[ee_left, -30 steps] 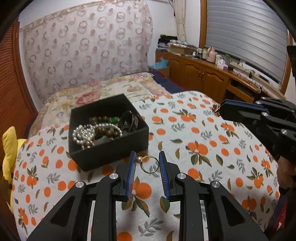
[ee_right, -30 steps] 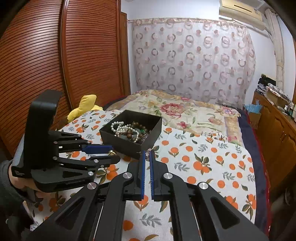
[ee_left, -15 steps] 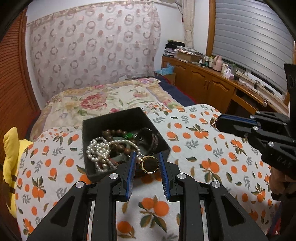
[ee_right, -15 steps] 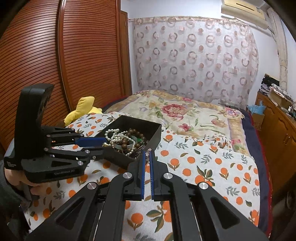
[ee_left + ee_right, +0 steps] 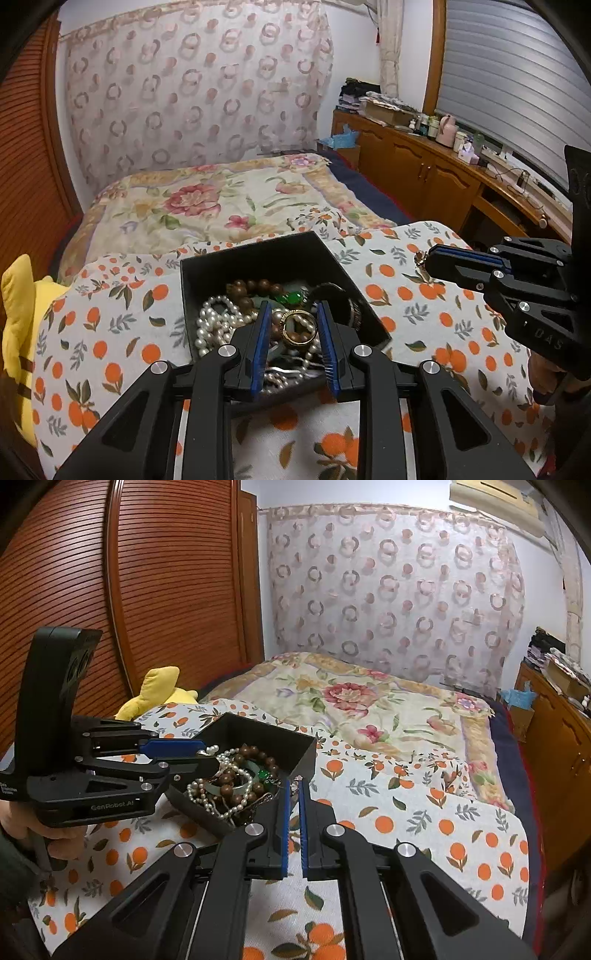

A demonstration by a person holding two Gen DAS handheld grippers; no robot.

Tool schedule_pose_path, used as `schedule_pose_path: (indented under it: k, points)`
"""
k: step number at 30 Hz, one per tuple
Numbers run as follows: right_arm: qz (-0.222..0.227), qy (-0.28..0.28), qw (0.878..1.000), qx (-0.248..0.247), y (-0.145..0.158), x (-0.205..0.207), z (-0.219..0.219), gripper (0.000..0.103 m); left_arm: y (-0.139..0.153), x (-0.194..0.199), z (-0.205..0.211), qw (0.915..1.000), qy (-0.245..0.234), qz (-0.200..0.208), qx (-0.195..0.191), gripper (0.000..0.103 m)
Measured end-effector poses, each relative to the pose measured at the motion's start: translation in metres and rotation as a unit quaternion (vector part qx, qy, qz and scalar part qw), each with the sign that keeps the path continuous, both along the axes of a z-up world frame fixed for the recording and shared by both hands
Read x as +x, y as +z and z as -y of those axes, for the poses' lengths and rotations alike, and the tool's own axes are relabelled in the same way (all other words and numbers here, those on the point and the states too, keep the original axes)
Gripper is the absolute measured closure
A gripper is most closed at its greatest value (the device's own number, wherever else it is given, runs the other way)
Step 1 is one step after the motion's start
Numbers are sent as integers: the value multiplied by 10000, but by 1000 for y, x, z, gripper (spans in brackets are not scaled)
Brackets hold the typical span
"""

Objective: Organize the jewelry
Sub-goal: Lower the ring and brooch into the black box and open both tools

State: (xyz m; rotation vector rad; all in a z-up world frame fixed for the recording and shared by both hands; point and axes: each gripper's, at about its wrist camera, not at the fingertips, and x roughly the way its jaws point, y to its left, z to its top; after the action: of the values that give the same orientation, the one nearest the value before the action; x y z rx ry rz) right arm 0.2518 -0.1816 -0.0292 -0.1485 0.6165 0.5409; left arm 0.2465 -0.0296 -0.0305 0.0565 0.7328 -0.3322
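Bed (image 5: 207, 206) with two covers.
Floral quilt (image 5: 373, 705) spans mid-frame; orange-print cloth (image 5: 424, 325) overlaps it across the lower frame, carrying a black box (image 5: 258, 258) at centre. Yellow plush toy (image 5: 18, 295) lies at left edge.

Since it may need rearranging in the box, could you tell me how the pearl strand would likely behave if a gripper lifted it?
The pearl strand lies in loose loops, so it would probably drape limply. It overlaps the brown bead bracelet in the black box, so it may snag and drag neighbours. Its round, glossy beads could slip between the pads.
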Motion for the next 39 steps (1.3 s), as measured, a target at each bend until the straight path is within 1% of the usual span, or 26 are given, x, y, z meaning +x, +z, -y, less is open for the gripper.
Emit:
schedule_pose_path:
  k: [9,12,13,14,16,19,22,31,33,34,35,37,38,39]
  points:
    - [-163,90,9998,-84,-9,26,-6,98,-6,18,-3,9999,56,-90,-9,79]
    - [-177,128,9997,-102,-11,31,-10,98,-6,22,-7,9999,113,-99,-76,78]
    - [-177,137,9997,-105,-11,34,-11,98,-5,23,-10,9998,142,-82,-83,76]
    - [-180,142,9997,-106,-11,36,-12,98,-4,24,-12,9998,177,-56,-88,70]
    - [-209,175,9996,-72,-11,43,-15,98,-1,24,-19,9996,260,19,-137,65]
    - [-248,222,9994,-32,-10,49,-20,98,3,23,-27,9991,355,83,-194,64]
    - [-284,303,9991,26,-10,56,-27,98,7,22,-35,9984,495,154,-203,58]
    - [-415,366,9984,-120,-20,76,-51,97,16,18,-60,9965,757,239,-275,56]
    - [-458,343,9983,-112,-22,79,-53,97,17,16,-62,9960,813,249,-267,52]
    - [-534,334,9980,-100,-24,81,-53,97,17,14,-63,9958,840,265,-265,45]
    - [-556,315,9979,-108,-26,82,-53,97,18,12,-64,9955,858,288,-264,43]
    - [-545,274,9981,-119,-26,83,-53,97,18,8,-65,9952,901,304,-234,43]
    - [-544,248,9982,-99,-26,83,-52,92,18,7,-67,9951,916,304,-222,38]
    - [-536,208,9983,-83,-25,83,-50,81,19,4,-67,9948,941,318,-205,35]
